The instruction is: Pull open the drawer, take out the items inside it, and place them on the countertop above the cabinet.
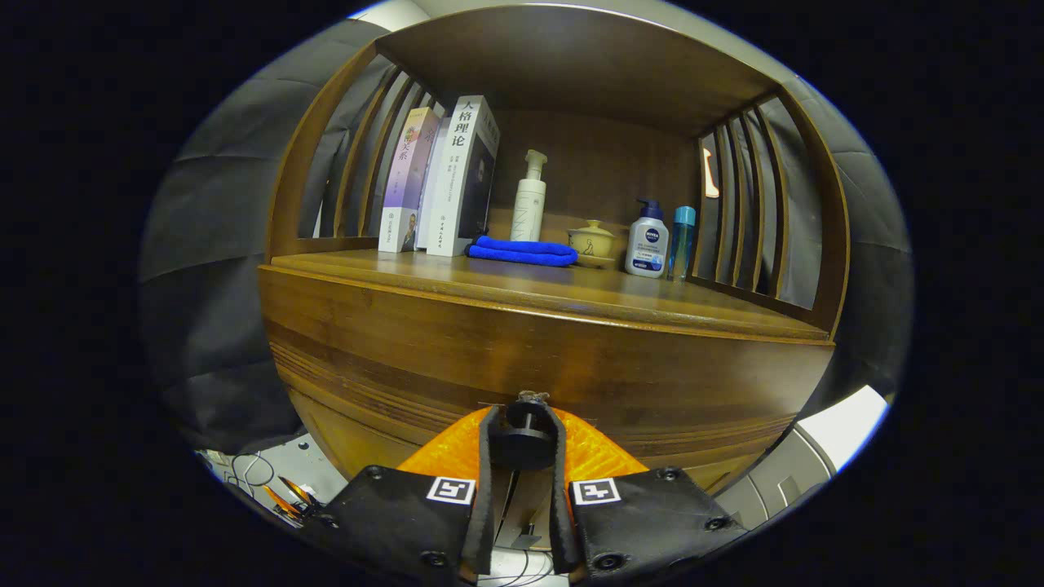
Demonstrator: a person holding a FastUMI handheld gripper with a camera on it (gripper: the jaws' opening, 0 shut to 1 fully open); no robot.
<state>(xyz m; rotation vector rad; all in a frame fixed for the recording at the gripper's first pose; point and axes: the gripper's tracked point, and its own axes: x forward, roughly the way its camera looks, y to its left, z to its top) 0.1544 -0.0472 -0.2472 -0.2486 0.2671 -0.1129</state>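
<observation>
Dark cloth walls close in the booth on both sides of a wooden cabinet (391, 326), and a strip of pale floor with loose cables (249, 471) shows down at the lower left.

From the gripper's own camera, the countertop (522, 285) runs wide across the cabinet, roofed by a wooden shelf and fenced left and right by slatted sides. Its front half is bare wood, open room along the whole front edge. Toward the back stand upright books (444, 179), then a folded blue cloth (522, 251) lying flat just beside them, a tall white pump bottle (529, 200) behind the cloth, a small lidded cup (593, 240), a white pump bottle with a blue top (648, 240) and a slim blue bottle (682, 240) close to the right slats.

Below the countertop edge the drawer front (571, 367) fills the cabinet face. Its dark round knob (522, 436) sits right between the fingers of the gripper (522, 444); both fingers are clenched against the knob's sides, gripping it. I cannot tell whether the drawer is shut or slightly out, and its contents are hidden.
</observation>
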